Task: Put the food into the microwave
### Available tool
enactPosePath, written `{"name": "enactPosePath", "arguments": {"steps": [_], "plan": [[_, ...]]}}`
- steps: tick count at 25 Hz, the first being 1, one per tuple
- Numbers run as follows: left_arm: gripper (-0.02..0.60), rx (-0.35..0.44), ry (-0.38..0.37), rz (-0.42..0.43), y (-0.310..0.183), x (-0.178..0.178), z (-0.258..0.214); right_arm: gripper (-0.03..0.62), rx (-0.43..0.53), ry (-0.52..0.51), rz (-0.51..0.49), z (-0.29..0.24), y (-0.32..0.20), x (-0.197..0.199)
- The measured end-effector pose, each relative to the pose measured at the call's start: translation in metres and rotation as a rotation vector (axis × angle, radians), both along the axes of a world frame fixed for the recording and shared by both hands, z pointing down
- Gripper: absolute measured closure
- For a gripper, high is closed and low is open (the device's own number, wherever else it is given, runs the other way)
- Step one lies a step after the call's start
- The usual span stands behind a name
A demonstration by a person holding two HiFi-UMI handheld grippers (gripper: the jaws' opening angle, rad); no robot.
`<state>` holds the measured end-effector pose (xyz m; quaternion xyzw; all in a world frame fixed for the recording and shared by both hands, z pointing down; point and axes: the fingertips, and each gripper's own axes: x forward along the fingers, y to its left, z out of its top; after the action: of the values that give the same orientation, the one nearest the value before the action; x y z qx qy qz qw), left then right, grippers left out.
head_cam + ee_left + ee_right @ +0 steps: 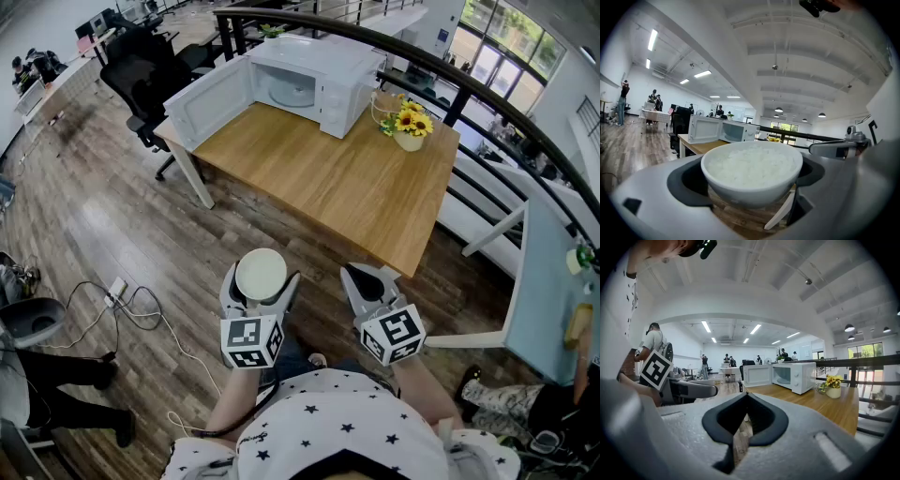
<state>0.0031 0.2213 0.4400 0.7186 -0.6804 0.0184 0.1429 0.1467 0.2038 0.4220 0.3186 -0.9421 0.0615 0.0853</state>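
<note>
My left gripper point(261, 281) is shut on a white bowl of rice point(261, 273), held over the wooden floor in front of the table. In the left gripper view the bowl of rice point(752, 169) fills the space between the jaws, both pads pressing its sides. The right gripper point(373, 281) hangs beside it, shut with nothing in it; its jaws meet in the right gripper view point(746, 399). The white microwave point(314, 82) stands at the table's far side with its door point(208, 101) swung open to the left and a glass turntable inside.
The wooden table point(328, 187) lies ahead, with a pot of sunflowers point(409, 127) right of the microwave. A black office chair point(150, 70) stands at the table's left. Cables and a power strip point(117, 292) lie on the floor at the left. A railing point(487, 112) runs behind.
</note>
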Motion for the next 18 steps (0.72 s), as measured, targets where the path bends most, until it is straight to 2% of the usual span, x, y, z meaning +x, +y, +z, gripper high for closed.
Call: {"name": "enactPosePath", "arguments": {"steps": [6,18], "plan": [[0.051,0.015,-0.034,0.036,0.043,0.029,-0.015,0.589,0.015,-0.031,0.004,-0.008,0.034,0.016],[0.051,0.027,-0.026,0.001,0.081,0.036,-0.02,0.589,0.01,-0.054,-0.03,-0.012,0.072,0.023]]}}
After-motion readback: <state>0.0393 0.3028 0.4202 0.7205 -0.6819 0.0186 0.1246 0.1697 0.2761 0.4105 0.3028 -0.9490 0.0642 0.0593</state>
